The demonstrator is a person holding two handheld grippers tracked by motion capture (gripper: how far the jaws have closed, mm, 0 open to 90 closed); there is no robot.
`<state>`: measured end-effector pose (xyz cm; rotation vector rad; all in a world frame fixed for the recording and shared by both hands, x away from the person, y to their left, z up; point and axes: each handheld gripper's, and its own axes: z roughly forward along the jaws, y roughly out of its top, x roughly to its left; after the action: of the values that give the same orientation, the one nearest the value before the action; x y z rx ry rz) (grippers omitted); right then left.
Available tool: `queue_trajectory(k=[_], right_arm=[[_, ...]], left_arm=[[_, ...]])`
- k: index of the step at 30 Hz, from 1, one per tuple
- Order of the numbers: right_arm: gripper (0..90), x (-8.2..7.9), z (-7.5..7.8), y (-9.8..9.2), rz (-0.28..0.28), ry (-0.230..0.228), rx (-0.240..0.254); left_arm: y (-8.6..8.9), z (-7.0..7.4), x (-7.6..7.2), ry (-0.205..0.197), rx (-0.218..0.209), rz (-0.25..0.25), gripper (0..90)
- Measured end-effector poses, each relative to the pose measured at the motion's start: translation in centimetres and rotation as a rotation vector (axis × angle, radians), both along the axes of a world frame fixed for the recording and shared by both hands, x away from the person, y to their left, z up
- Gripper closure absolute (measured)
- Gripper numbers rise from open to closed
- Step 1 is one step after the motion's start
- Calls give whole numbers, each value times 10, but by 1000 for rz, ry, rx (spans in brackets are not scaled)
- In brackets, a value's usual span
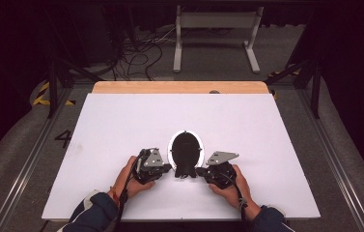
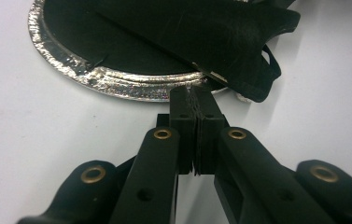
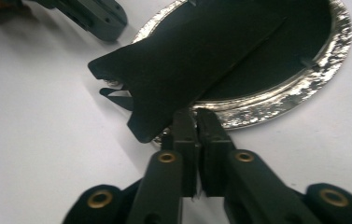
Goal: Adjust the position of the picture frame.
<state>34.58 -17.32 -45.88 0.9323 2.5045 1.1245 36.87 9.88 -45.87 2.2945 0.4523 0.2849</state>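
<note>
Where the left gripper (image 2: 196,100) meets the plate's near rim, its jaws are pressed together on the crinkled foil edge; the right gripper (image 3: 196,116) stands likewise closed against the rim beside a corner of the black sheet. The black sheet (image 3: 187,60), matte and creased, lies folded across a round silver foil plate (image 3: 304,88), overhanging its near edge. Plate (image 1: 171,147) and sheet sit near the front middle of the white table (image 1: 121,125). No legible writing observed on either.

white table (image 1: 121,125) bears silver-rimmed plate (image 1: 171,145).
</note>
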Motion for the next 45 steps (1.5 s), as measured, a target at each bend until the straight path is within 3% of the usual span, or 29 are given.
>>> queue_trajectory(k=[6,9,11,14,21,25,27,28,32,38,39,40,41,45], right_arm=[[876,2,9,-15,-6,-5,50],[868,1,9,-20,-3,-11,42],[858,0,11,-26,-4,-23,34],[819,0,14,-32,-15,-36,32],[798,-1,15,-37,-14,-33,26],[727,0,15,-36,11,-20,28],[706,0,15,-35,15,-21,28],[640,-1,15,-35,22,-16,36],[536,-1,16,-36,22,-18,47],[182,-6,22,-34,-25,-109,18],[117,-7,22,-35,-40,-124,26],[117,-7,22,-35,-40,-124,26],[23,-8,22,-36,-31,-127,34],[29,-8,21,-36,-35,-121,28]], left_arm=[[13,3,0,-15,-35,18,851],[18,6,-1,-28,-44,29,836],[30,11,-4,-50,-55,47,826],[50,15,-8,-46,-85,107,830],[77,13,-16,-40,-94,138,736],[90,6,-31,-47,-74,167,664],[91,4,-35,-55,-62,172,563],[94,2,-41,-64,-52,186,490],[103,0,-47,-68,-43,192,392],[124,-2,-49,-32,-88,254,76],[127,-2,-49,-29,-91,258,48],[127,-2,-49,-29,-91,258,32],[130,-2,-50,-34,-86,262,32],[137,-4,-54,-21,-88,277,25]])
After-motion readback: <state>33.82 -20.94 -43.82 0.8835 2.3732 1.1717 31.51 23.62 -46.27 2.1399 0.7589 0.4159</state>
